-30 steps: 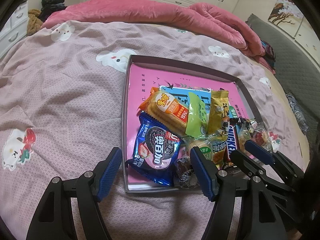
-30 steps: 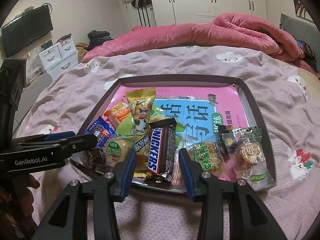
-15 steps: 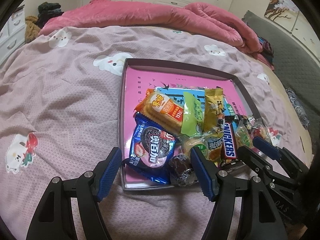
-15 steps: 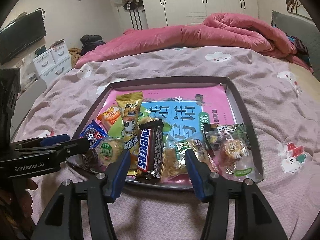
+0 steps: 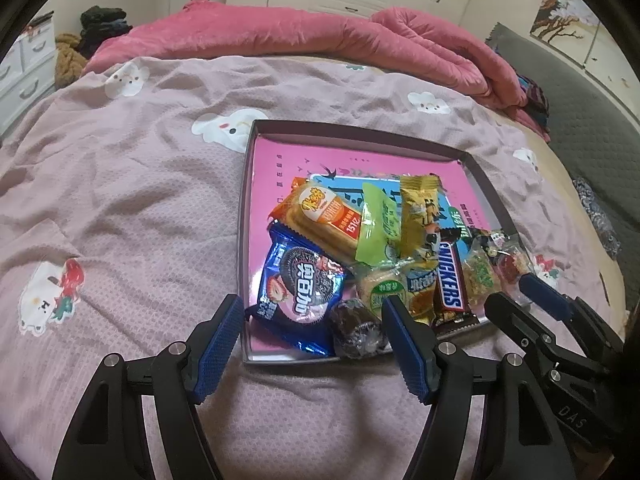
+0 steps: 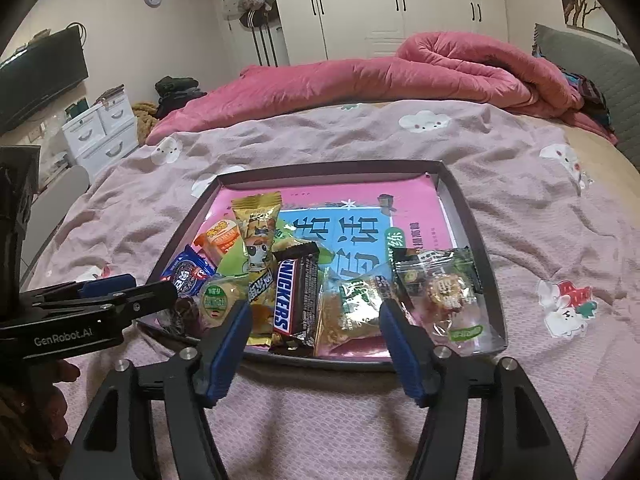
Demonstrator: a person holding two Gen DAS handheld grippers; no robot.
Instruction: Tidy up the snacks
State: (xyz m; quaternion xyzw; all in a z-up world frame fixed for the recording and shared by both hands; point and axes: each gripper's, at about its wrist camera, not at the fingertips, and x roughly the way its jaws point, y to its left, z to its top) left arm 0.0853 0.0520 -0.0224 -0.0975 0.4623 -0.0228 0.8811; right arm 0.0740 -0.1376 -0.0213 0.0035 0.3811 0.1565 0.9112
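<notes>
Snacks (image 6: 296,292) are lying piled in a shallow tray (image 6: 472,232) on the bedspread (image 5: 120,200).
Left gripper (image 5: 312,340) is hovering wide and empty by the Oreo pack (image 5: 300,284); right gripper (image 6: 316,344), jaws just widening, is gripping nothing before the Snickers bar (image 6: 298,296).

One tray (image 6: 472,224), nine wrapped snacks, one Snickers bar (image 6: 294,294), two grippers
</notes>
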